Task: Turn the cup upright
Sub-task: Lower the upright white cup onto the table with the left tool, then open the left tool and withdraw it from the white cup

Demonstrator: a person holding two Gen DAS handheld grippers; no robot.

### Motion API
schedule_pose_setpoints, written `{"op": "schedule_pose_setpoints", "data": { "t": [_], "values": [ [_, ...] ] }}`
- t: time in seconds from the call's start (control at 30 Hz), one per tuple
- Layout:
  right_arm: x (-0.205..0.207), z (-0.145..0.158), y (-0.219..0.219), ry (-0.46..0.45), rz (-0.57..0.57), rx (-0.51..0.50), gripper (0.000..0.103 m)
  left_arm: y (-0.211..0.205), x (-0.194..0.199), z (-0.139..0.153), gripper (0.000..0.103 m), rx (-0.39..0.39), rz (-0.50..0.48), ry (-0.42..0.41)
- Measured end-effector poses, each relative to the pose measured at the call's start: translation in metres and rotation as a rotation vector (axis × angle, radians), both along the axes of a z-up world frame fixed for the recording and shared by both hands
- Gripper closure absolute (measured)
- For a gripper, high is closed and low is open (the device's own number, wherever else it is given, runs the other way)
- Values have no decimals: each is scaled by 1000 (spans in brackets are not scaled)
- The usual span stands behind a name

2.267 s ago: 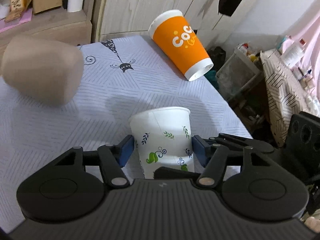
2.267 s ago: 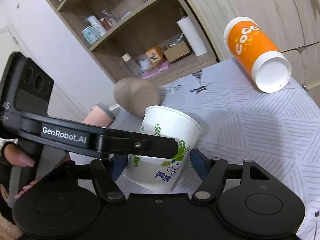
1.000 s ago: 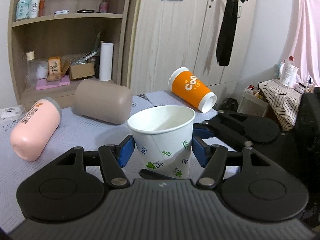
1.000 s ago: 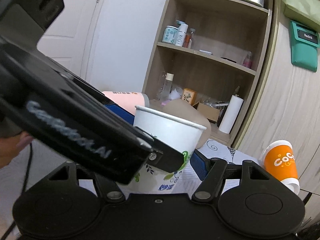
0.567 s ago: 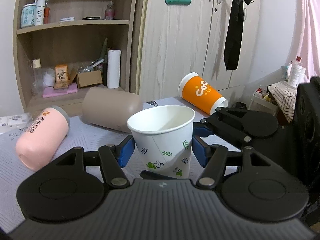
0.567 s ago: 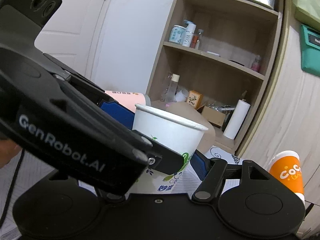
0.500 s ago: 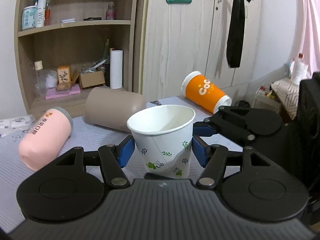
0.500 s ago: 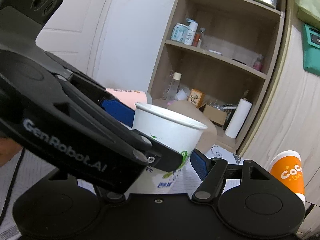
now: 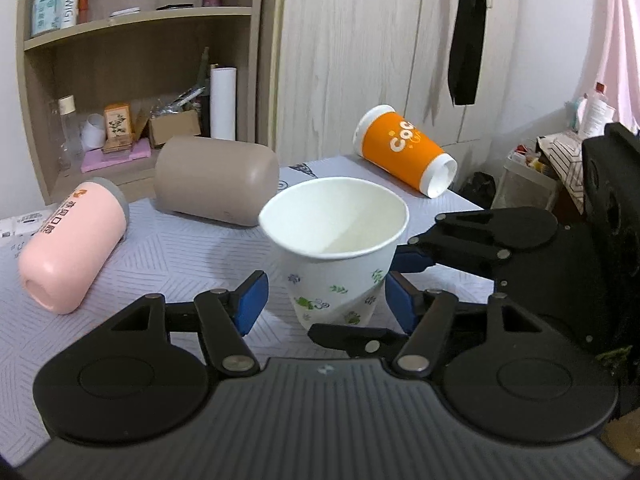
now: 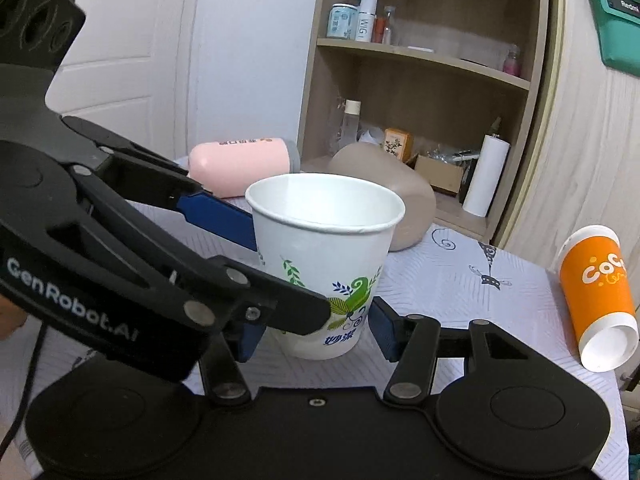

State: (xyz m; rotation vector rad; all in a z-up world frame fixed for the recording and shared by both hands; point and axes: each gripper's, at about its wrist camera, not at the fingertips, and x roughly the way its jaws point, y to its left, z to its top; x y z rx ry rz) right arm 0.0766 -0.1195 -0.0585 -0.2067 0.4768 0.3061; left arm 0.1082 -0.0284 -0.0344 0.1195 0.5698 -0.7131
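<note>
The left gripper [image 9: 324, 300] is released: in the left wrist view its left blue pad [image 9: 250, 300] stands clear of the cup wall with cloth showing in the gap, and its right pad sits just beside the wall. Between them the white paper cup [image 9: 340, 236] with green and blue leaf prints has its mouth up and leans a little; in the right wrist view the same cup [image 10: 324, 256] appears to rest with its base on the patterned tablecloth [image 9: 180, 252]. The right gripper [image 10: 316, 334] brackets the cup's base from the right; its right pad [image 10: 384, 332] is against or just beside the wall, its left pad is partly hidden behind the left gripper's finger, so I cannot tell whether it grasps

Farther left, a pink tumbler [image 9: 72, 248] lies on its side, open end near. Behind the cup a taupe tumbler [image 9: 216, 186] lies on its side. Far right, an orange paper cup [image 9: 400, 150] lies tipped at the table edge. Beyond the table stand a wooden shelf unit [image 9: 132, 16] and a pale wardrobe [image 9: 352, 60]
</note>
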Motion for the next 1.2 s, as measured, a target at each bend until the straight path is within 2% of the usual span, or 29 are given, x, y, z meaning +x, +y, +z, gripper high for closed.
{"op": "schedule_pose_setpoints", "data": {
  "t": [0.1,0.2,0.33,0.43,0.53,0.67,0.83,1.03,1.2],
  "values": [
    [1,-1,-1,3,-16,-9,41,3,0,1,38,-12,10,18],
    [-1,-2,-5,20,-26,17,36,6,-1,0,34,-11,29,60],
    [-10,-1,-8,31,-38,43,30,13,-4,0,34,-39,65,120],
    [-19,3,-9,35,-42,68,30,19,-11,4,31,-58,100,139],
    [-29,8,-10,37,-60,86,26,24,-22,9,27,-52,148,141],
    [-49,16,-13,54,-68,110,25,30,-39,18,26,-24,197,126],
    [-73,34,-14,32,-85,151,25,41,-63,32,22,-16,252,110],
    [-102,55,-12,-6,-125,165,25,50,-92,44,22,21,320,81],
    [-124,69,-11,-36,-157,172,24,59,-110,53,21,-3,351,79]
  ]
}}
